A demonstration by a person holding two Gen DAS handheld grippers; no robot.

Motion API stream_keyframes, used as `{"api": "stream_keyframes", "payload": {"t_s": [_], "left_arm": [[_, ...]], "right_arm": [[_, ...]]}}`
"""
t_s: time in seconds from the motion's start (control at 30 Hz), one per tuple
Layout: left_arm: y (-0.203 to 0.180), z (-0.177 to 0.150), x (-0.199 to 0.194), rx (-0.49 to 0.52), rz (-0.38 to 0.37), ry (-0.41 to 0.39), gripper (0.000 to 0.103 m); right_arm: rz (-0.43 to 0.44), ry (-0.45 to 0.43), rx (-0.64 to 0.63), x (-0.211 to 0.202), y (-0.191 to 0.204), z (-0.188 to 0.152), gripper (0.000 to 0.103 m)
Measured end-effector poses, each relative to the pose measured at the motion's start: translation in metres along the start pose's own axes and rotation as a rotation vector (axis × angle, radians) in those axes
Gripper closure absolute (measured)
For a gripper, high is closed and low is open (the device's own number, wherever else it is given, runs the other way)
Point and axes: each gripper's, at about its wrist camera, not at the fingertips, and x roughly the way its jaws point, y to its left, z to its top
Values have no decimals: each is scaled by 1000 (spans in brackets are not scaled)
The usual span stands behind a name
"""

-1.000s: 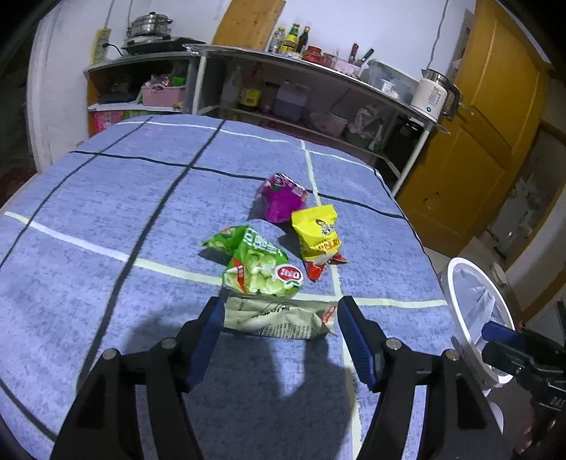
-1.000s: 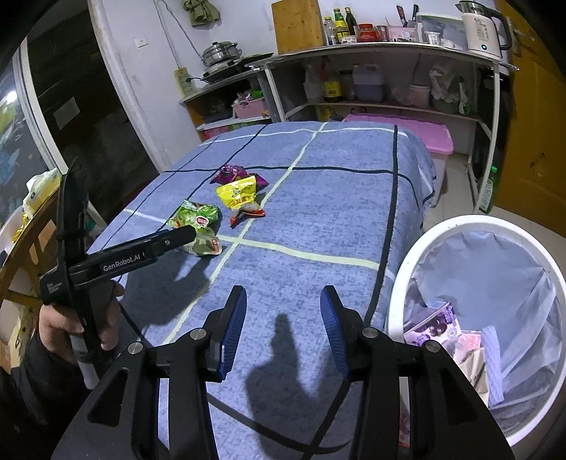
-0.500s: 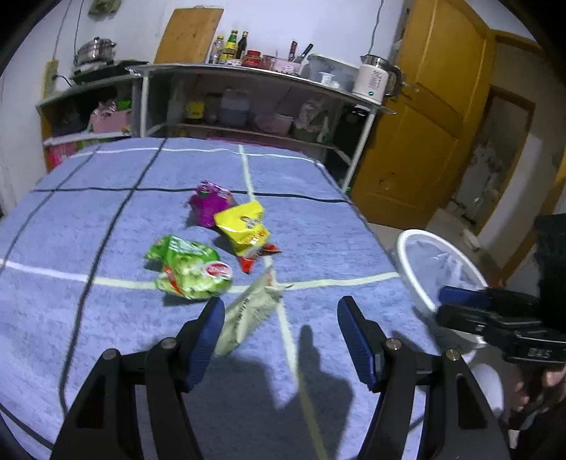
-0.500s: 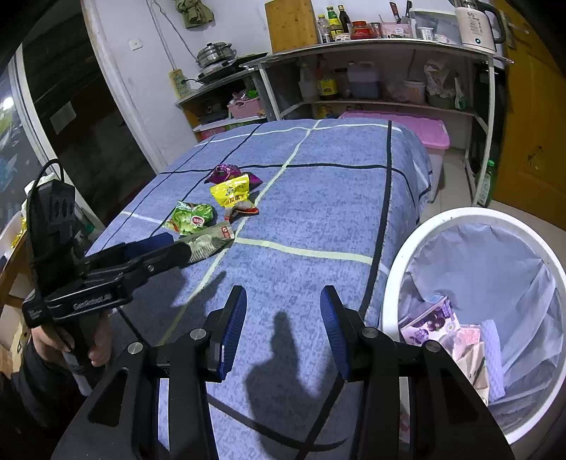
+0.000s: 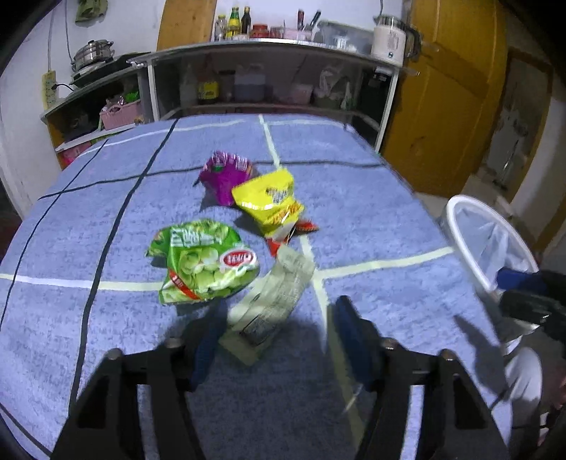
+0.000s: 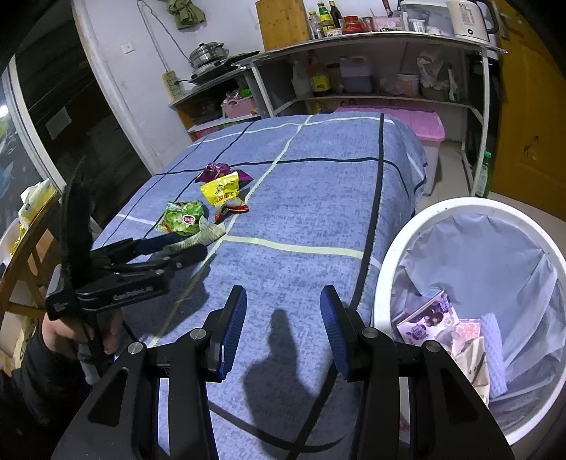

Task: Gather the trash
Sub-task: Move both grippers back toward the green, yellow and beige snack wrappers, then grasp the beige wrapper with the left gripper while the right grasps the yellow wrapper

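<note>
Several snack wrappers lie on the blue checked tablecloth [image 5: 353, 198]: a pale wrapper [image 5: 272, 297], a green one [image 5: 201, 262], a yellow one [image 5: 272, 205] and a purple one [image 5: 226, 173]. My left gripper [image 5: 276, 339] is open, its jaws on either side of the pale wrapper's near end. In the right wrist view the left gripper [image 6: 184, 247] reaches the pale wrapper [image 6: 208, 233]. My right gripper [image 6: 281, 332] is open and empty above the table's near edge, beside the white bin [image 6: 396, 247].
The bin with a blue liner stands on the floor right of the table [image 5: 456, 226] and holds some trash [image 6: 424, 318]. Shelves with bottles and a kettle [image 6: 467, 17] line the far wall. A yellow door [image 5: 442, 106] is at right.
My left gripper has swung round and moved in over the pale wrapper, which has turned from lying crosswise to lying lengthwise between the jaws. The right gripper has barely moved.
</note>
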Motion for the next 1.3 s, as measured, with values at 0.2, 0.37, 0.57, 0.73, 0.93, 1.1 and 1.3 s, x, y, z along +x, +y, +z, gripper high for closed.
{"api": "stream_keyframes", "payload": {"t_s": [0.2,0.37,0.57,0.73,0.93,1.1,1.3], "left_arm": [[-5,-4,-5,20,21,-11,77],[-2,-12,-17,-27,-15,-32,82],[2,-22,-39,-78,-61,-75,83],[11,-24,-58,-115,-78,-121,83],[32,-27,-69,-168,-57,-156,83],[47,-29,-71,-195,-45,-170,83],[59,-31,-71,-218,-48,-179,83]], "right_arm": [[2,2,8,0,-1,0,58],[6,0,-4,-2,2,1,58],[10,-2,-23,-4,14,5,58],[26,-5,-50,1,28,15,58],[47,8,-107,22,49,34,58],[66,41,-157,52,64,54,58],[48,75,-207,85,73,72,58]]}}
